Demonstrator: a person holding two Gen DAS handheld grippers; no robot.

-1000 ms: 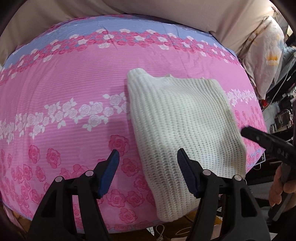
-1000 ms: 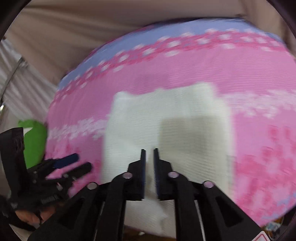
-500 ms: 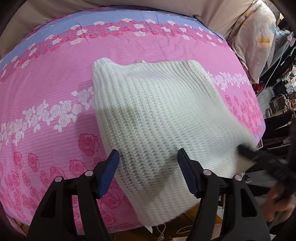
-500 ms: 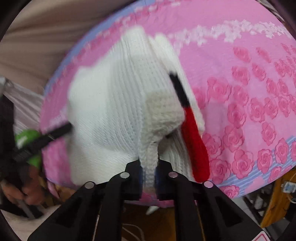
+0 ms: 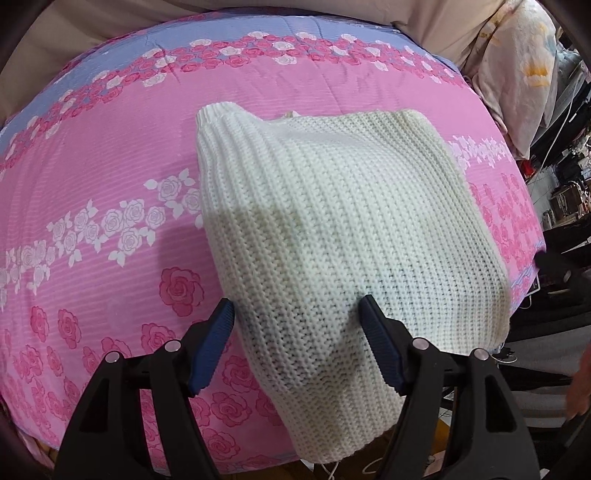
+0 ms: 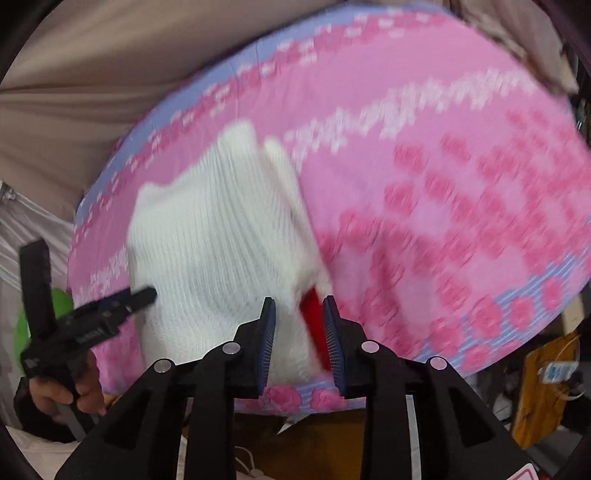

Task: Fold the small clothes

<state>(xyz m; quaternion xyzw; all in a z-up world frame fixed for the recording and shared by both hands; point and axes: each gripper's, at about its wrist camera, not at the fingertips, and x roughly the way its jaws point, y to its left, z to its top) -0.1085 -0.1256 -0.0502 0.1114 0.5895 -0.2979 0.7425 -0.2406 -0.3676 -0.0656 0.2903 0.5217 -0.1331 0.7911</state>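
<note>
A cream knitted sweater (image 5: 343, 229) lies folded on the pink rose-print quilt (image 5: 110, 177). Its near end hangs over the bed's front edge. My left gripper (image 5: 297, 343) is open, its blue pads on either side of the sweater's near left part, holding nothing. In the blurred right wrist view the sweater (image 6: 214, 243) lies left of centre with a red patch (image 6: 314, 314) at its near right corner. My right gripper (image 6: 299, 332) is open just in front of that corner, holding nothing. The left gripper (image 6: 125, 302) shows there over the sweater's left edge.
A floral pillow (image 5: 524, 74) lies at the bed's far right. Beige fabric (image 5: 110, 22) backs the bed. Cluttered items (image 5: 561, 199) stand to the right of the bed. A green object (image 6: 22, 332) sits at the left beside it.
My right gripper was shut on the sweater's edge half a second ago; it has opened and let the fold drop onto the sweater. The left gripper has stayed open, moving closer over the sweater.
</note>
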